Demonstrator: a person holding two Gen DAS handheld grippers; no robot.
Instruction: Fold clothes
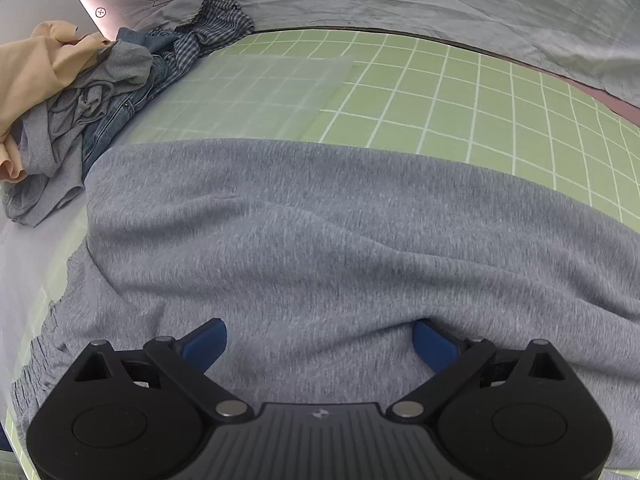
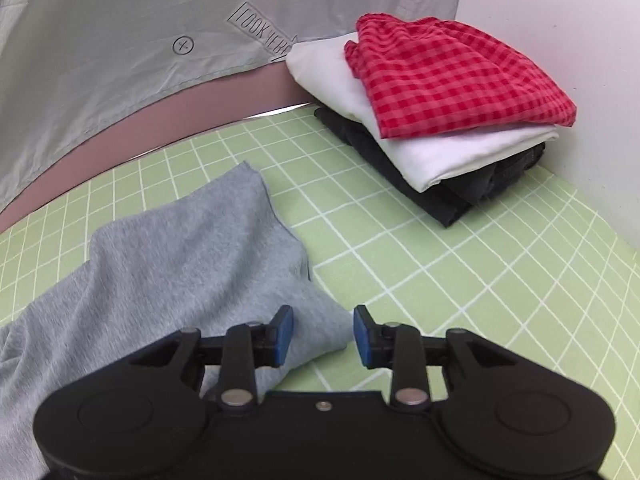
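Note:
A grey knit garment [image 1: 320, 240] lies spread over the green grid mat [image 1: 480, 100], its gathered waistband at the left edge. My left gripper [image 1: 320, 342] hovers low over it, open wide, blue fingertips [image 1: 206, 342] touching the cloth with nothing pinched. In the right wrist view the same grey garment [image 2: 180, 248] ends in a corner near the gripper. My right gripper [image 2: 323, 336] is open, and that corner of cloth lies between its blue pads [image 2: 282, 334] without being clamped.
An unfolded heap of clothes [image 1: 80, 92] in beige, grey, denim and checked fabric sits at the mat's far left. A folded stack [image 2: 432, 120] of red gingham, white and black items sits at the far right. A grey sheet [image 2: 120, 40] hangs behind.

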